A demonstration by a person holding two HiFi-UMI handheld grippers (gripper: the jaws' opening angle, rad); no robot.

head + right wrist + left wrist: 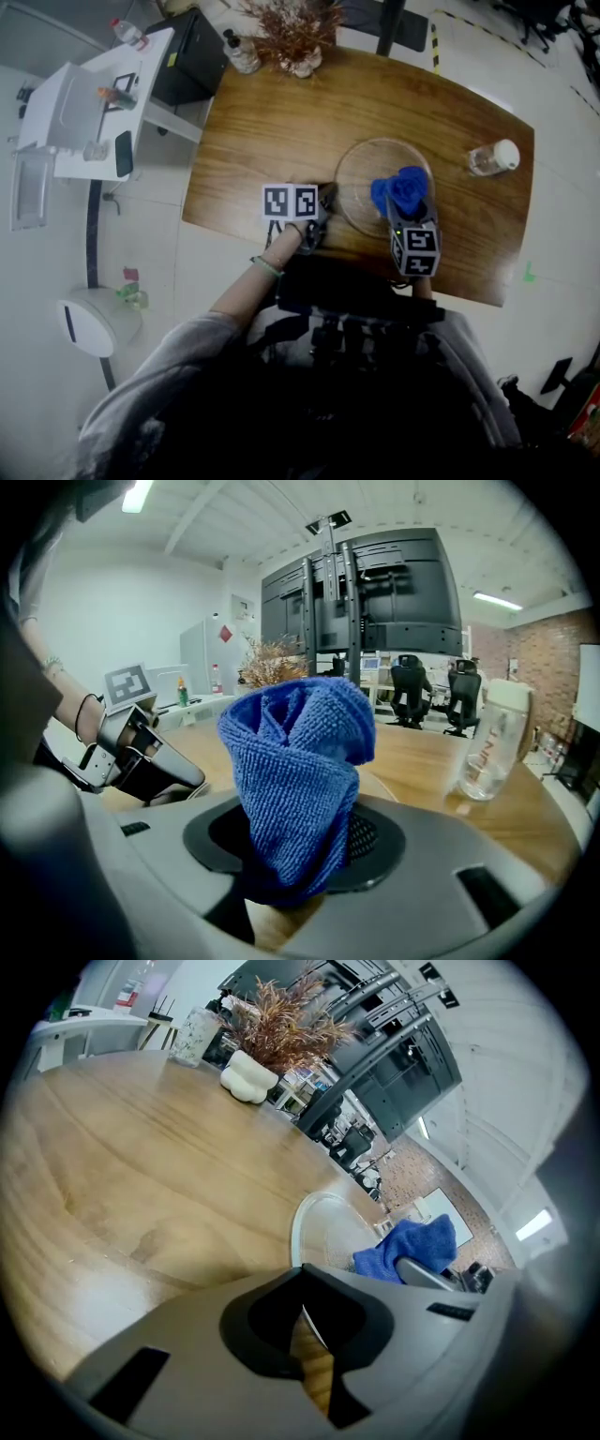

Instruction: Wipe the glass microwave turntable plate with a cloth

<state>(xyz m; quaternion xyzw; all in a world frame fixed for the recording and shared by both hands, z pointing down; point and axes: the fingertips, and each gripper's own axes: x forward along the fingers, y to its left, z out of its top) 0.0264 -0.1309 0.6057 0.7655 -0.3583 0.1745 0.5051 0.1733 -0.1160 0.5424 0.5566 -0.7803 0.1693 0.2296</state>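
The round glass turntable plate [361, 173] lies flat on the wooden table [262, 122], near its front edge. My left gripper [323, 204] is at the plate's left rim; in the left gripper view its jaws [305, 1321] are closed to a thin slit with the plate's rim [298, 1232] running into them. My right gripper [412, 214] is shut on a bunched blue cloth [401, 190], which sits over the plate's right part. The cloth [295, 761] fills the right gripper view above the gripper [300, 855], and the left gripper [150, 761] shows at its left.
A clear water bottle with a white cap [492, 157] lies right of the plate. A dried plant in a white vase [295, 42] and a small bottle [241, 52] stand at the table's far edge. A white desk [84, 103] and a white bin [94, 319] are on the left.
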